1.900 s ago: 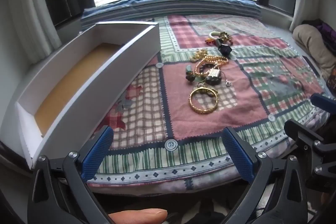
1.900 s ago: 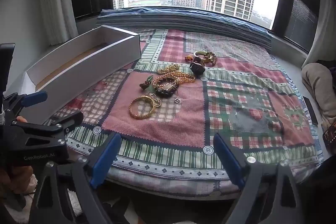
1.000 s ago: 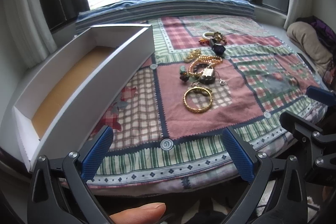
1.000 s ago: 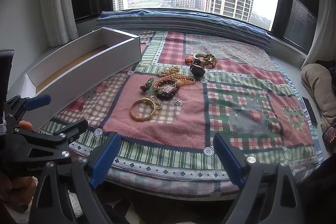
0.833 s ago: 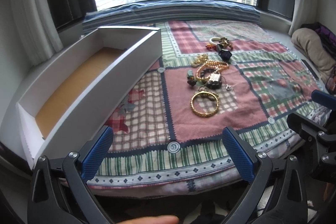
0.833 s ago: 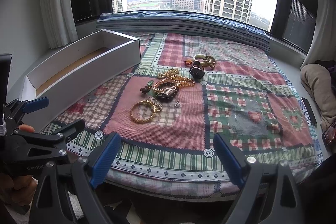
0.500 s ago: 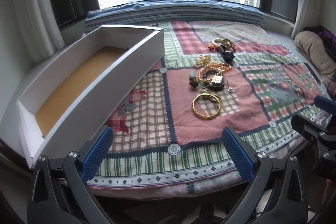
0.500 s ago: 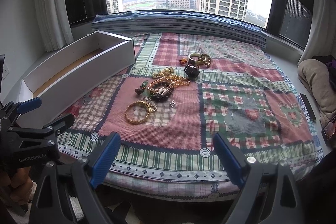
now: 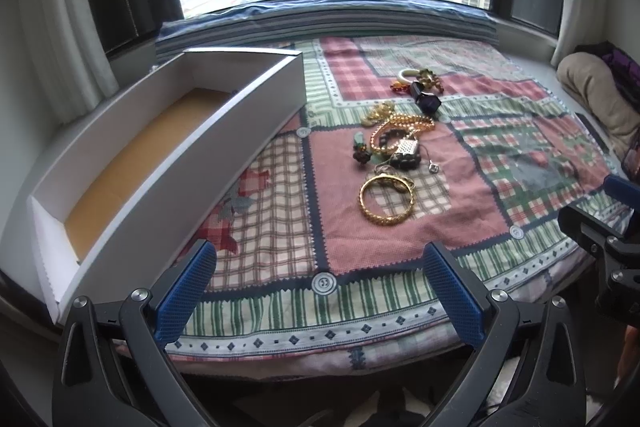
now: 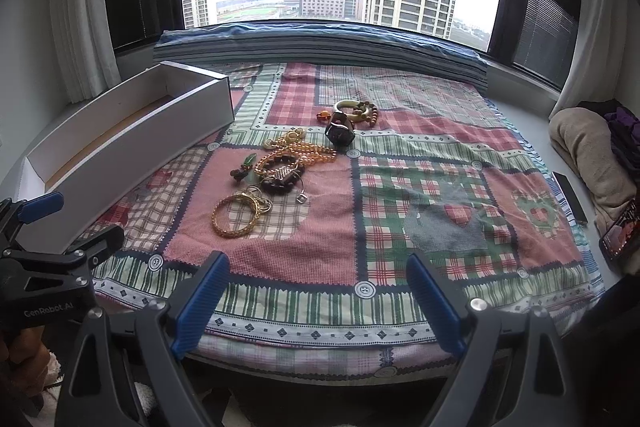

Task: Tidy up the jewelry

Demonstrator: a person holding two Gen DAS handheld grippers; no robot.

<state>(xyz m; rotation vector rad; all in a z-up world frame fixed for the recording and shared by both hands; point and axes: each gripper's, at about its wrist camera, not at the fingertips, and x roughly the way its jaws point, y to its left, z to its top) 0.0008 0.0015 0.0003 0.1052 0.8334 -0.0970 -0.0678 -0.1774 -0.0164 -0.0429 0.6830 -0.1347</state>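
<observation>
A pile of jewelry lies on a patchwork cloth [image 9: 280, 195]: a gold bangle [image 9: 385, 199] nearest me, a gold bead necklace [image 9: 404, 125], a dark bracelet with a silver charm [image 9: 407, 151], a black watch [image 9: 427, 101] and a white bangle [image 9: 408, 75]. The same pile shows in the right wrist view, with the gold bangle [image 10: 236, 214] and the watch [image 10: 340, 131]. A long white box [image 9: 160, 147] with a brown floor stands empty to the left. My left gripper [image 9: 320, 287] is open and empty, short of the cloth's front edge. My right gripper [image 10: 318, 293] is open and empty too.
The cloth covers a window ledge with folded blue mats [image 10: 320, 43] along the back. A beige bundle [image 10: 588, 147] and a phone [image 10: 618, 231] lie at the right. The left gripper shows at the left edge of the right wrist view [image 10: 60, 231].
Both grippers have drifted slightly while staying open and empty. The thumb seen under the left gripper has left the view. The jewelry and box have not moved.
</observation>
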